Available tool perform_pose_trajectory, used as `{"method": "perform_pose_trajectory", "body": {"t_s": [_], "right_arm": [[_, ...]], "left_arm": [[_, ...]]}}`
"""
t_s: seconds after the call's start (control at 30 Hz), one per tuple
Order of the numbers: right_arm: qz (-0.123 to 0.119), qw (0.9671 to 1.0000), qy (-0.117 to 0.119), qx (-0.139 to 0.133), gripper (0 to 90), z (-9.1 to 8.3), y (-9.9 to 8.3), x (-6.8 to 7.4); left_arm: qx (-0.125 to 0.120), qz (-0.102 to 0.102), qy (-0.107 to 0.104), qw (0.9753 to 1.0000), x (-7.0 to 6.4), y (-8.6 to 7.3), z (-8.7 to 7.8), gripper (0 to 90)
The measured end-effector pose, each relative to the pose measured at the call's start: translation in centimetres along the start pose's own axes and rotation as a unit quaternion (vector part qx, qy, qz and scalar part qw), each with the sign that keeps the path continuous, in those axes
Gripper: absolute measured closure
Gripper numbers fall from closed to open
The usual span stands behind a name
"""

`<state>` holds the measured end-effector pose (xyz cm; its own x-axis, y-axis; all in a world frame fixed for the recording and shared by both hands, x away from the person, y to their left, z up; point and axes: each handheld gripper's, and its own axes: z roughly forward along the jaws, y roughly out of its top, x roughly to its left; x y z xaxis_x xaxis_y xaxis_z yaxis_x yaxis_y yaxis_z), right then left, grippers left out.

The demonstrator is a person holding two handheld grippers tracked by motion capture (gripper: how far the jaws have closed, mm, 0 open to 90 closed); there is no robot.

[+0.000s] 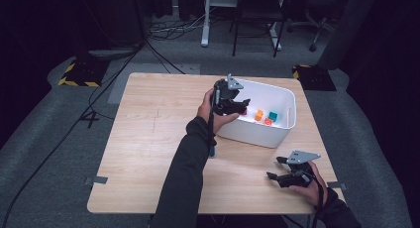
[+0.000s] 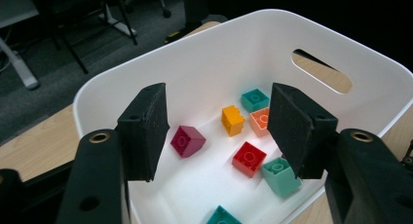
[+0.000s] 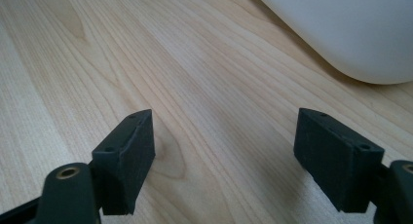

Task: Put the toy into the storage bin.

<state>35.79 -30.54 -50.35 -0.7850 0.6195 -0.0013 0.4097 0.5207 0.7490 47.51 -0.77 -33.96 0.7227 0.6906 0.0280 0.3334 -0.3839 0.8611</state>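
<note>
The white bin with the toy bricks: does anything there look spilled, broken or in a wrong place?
Nothing stands out. The white bin sits upright on the table, and the bricks, such as the red brick and the yellow brick, lie loose inside it. The left gripper is open above them.

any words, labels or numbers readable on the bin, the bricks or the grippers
None can be read.
white bin: plain walls, no label or print.
toy bricks, such as the red one and the yellow one: the studs may carry raised marks, but they are too small and blurred to tell.
left hand-held gripper and right hand-held gripper: bare black pads, no markings.
</note>
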Motion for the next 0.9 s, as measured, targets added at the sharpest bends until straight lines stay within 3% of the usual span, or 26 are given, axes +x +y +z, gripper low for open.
{"method": "perform_pose_trajectory", "body": {"t_s": [0.33, 0.43, 0.63, 0.73, 0.9], "right_arm": [[-0.001, 1.0, -0.001, -0.001, 23.1, 0.0, 0.0, 0.0], [-0.001, 1.0, -0.001, -0.001, 23.1, 0.0, 0.0, 0.0], [-0.001, 1.0, -0.001, -0.001, 23.1, 0.0, 0.0, 0.0], [0.0, 1.0, 0.0, -0.001, 23.1, 0.0, 0.0, 0.0], [0.0, 1.0, 0.0, 0.0, 23.1, 0.0, 0.0, 0.0]], "left_arm": [[-0.001, -0.016, 0.039, 0.9991, 2.3, -0.6, -2.6, 23.8], [-0.004, -0.03, 0.057, 0.9979, 3.2, -1.2, -3.7, 22.8], [-0.009, -0.045, 0.071, 0.9964, 4.7, -2.5, -5.1, 18.9], [-0.002, -0.04, 0.086, 0.9954, 5.2, -3.2, -5.6, 18.9], [0.008, -0.04, 0.09, 0.9951, 5.6, -5.0, -5.7, 18.9]]}}
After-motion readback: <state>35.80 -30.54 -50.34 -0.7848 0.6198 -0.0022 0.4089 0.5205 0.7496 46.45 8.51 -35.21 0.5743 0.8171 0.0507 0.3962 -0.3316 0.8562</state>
